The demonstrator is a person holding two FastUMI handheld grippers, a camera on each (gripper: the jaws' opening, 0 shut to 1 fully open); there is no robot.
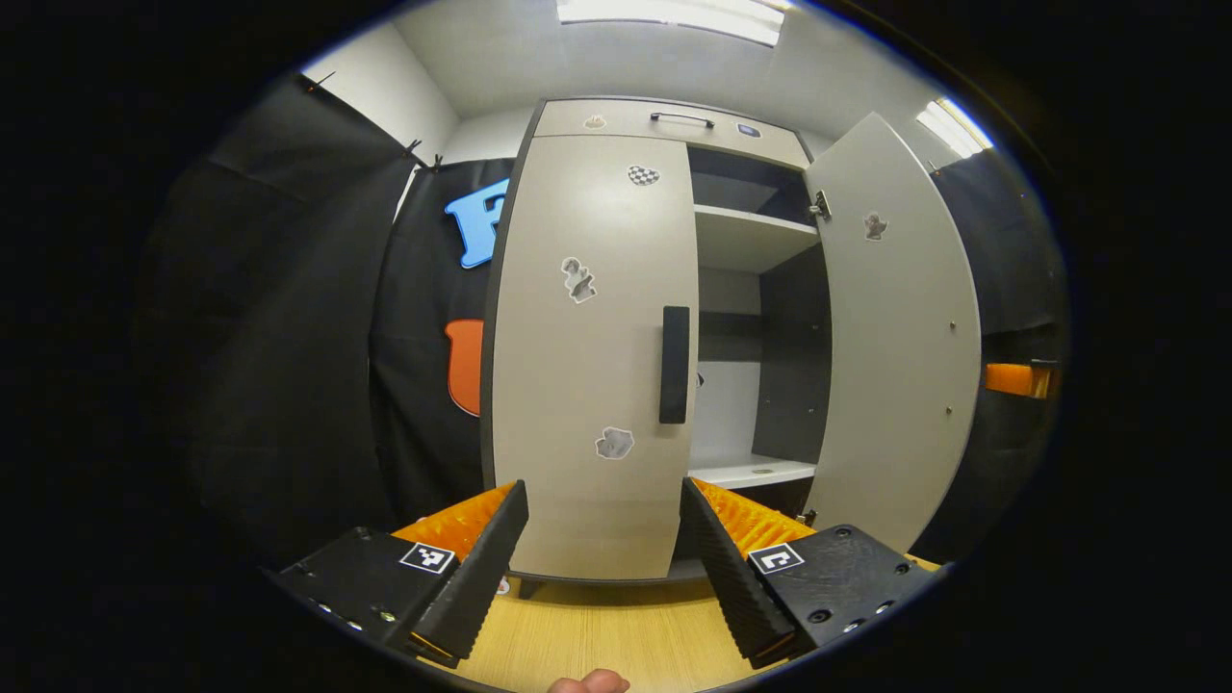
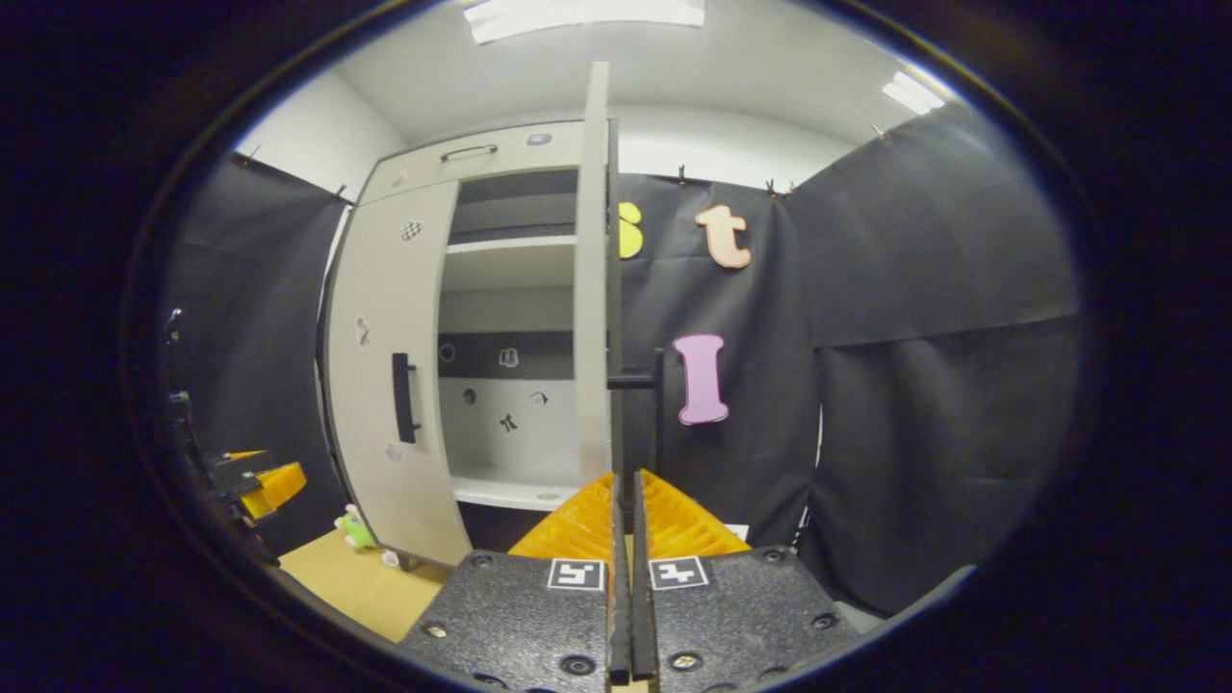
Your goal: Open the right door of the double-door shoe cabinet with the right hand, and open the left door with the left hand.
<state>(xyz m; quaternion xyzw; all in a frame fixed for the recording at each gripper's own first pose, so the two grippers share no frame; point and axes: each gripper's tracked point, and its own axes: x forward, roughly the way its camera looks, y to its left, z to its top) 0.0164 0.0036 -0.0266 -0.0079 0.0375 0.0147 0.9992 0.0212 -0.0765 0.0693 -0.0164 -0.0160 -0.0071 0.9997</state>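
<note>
One of two doors is seen opened: the beige right cabinet door (image 1: 890,327) at three o'clock. The closed left door (image 1: 592,356) and its black handle (image 1: 675,365) are faced by the wide-spread left gripper (image 1: 604,500); the right gripper (image 2: 625,500) is pressed together, nothing gripped.

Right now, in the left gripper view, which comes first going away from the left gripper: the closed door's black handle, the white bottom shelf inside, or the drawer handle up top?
1. Black vertical handle on the closed left door, straight ahead of the left gripper.
2. White bottom shelf, deeper inside on the right.
3. Thin dark drawer handle, high on top.
</note>
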